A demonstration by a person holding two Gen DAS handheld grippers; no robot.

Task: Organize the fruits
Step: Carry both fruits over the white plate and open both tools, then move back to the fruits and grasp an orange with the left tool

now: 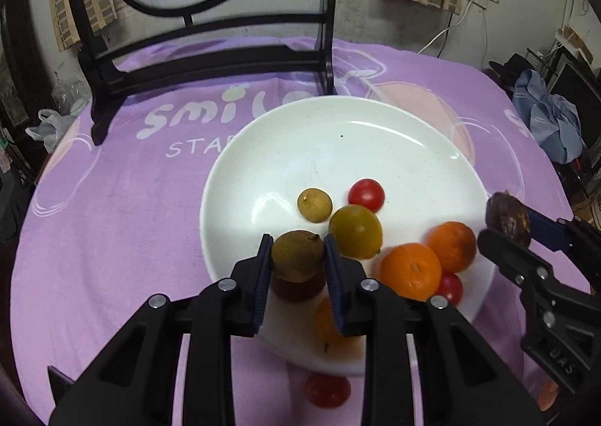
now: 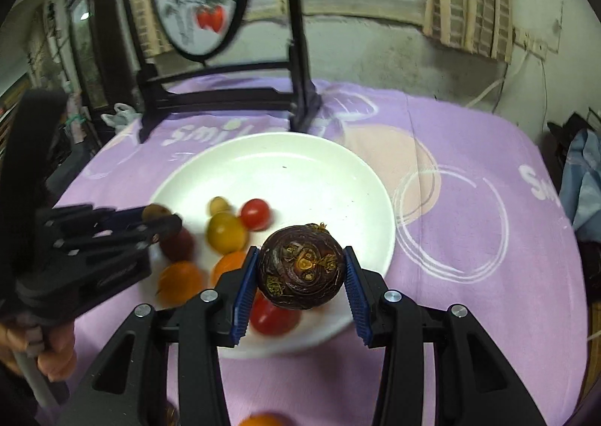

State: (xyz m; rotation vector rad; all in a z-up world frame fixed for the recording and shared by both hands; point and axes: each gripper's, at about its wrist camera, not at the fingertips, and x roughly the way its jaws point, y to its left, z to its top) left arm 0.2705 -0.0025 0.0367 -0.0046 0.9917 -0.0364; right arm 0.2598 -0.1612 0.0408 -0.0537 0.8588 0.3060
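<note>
A white plate (image 1: pixel 338 140) on the purple cloth holds a tan longan (image 1: pixel 314 205), a yellow-green fruit (image 1: pixel 355 231), a red cherry tomato (image 1: pixel 366 195), two oranges (image 1: pixel 411 271) and more fruit near its front rim. My left gripper (image 1: pixel 298 255) is shut on a brown longan (image 1: pixel 297 255) above the plate's near side. My right gripper (image 2: pixel 300 268) is shut on a dark purple-brown round fruit (image 2: pixel 300 266) over the plate's (image 2: pixel 300 163) near right rim; it shows in the left wrist view (image 1: pixel 508 218) at the plate's right edge.
A black wooden stand (image 1: pixel 210 61) with a round painted screen stands on the cloth behind the plate. A red tomato (image 1: pixel 326 390) lies on the cloth in front of the plate. Blue clothing (image 1: pixel 544 114) hangs beyond the table's right edge.
</note>
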